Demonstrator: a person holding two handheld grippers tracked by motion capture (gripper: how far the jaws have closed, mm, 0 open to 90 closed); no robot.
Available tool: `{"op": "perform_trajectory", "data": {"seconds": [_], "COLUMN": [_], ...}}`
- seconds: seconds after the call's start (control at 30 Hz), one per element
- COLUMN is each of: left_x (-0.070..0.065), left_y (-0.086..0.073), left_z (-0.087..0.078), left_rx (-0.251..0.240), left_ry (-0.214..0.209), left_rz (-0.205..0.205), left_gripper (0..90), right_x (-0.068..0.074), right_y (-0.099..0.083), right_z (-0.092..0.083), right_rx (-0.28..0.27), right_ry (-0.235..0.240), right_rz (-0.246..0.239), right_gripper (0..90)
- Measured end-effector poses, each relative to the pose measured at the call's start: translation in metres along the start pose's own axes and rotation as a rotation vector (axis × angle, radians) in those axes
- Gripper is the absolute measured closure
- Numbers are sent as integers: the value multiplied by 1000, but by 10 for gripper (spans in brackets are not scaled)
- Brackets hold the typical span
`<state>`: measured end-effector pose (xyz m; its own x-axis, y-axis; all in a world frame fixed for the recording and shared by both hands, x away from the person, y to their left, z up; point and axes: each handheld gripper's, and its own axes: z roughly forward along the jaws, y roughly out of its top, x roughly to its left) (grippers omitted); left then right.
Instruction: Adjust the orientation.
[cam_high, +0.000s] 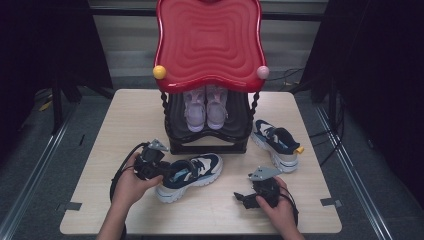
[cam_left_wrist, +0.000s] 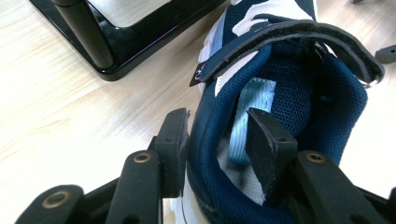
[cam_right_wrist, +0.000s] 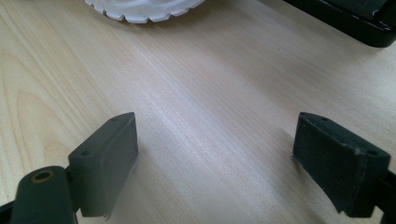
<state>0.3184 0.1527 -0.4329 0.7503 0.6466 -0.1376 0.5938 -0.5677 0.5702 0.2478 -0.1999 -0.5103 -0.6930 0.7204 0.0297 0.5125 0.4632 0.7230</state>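
Note:
A navy and white sneaker (cam_high: 197, 172) lies on the wooden table (cam_high: 125, 115) in front of the rack, toe pointing right. My left gripper (cam_high: 167, 174) has it by the heel. In the left gripper view one jaw sits outside the padded heel collar and the other inside the navy sneaker (cam_left_wrist: 299, 79), so the left gripper (cam_left_wrist: 217, 116) is shut on the collar beside a light-blue pull tab (cam_left_wrist: 250, 112). My right gripper (cam_high: 241, 197) rests low near the table's front right. Its jaws stand wide apart over bare wood, and the right gripper (cam_right_wrist: 210, 135) holds nothing.
A black shoe rack (cam_high: 207, 145) with a red wavy top (cam_high: 210, 42) stands mid-table, holding a lilac pair (cam_high: 205, 111). A second navy sneaker (cam_high: 277, 142) lies right of the rack. The held sneaker's white sole (cam_right_wrist: 140, 9) and the rack's base (cam_right_wrist: 355, 18) lie beyond the right jaws.

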Motion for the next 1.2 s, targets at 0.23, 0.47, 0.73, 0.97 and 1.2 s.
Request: {"op": "perform_trajectory", "data": {"seconds": [0.23, 0.47, 0.73, 0.97, 1.2], "left_x": [0, 3, 7, 4, 2], "left_y": [5, 5, 3, 4, 5], "left_z": [7, 10, 11, 11, 10], "left_rx": [-7, -35, -53, -44, -22], "left_ry": [-4, -36, -82, -72, -40], "left_rz": [17, -7, -21, -10, 8], "left_gripper": [581, 572, 528, 549, 585], "right_x": [0, 0, 0, 0, 0], "right_y": [0, 0, 0, 0, 0], "right_z": [0, 0, 0, 0, 0], "right_rx": [-1, -1, 0, -1, 0], "right_ry": [0, 0, 0, 0, 0], "right_rz": [-1, -1, 0, -1, 0], "right_gripper": [135, 135, 135, 135, 135]}}
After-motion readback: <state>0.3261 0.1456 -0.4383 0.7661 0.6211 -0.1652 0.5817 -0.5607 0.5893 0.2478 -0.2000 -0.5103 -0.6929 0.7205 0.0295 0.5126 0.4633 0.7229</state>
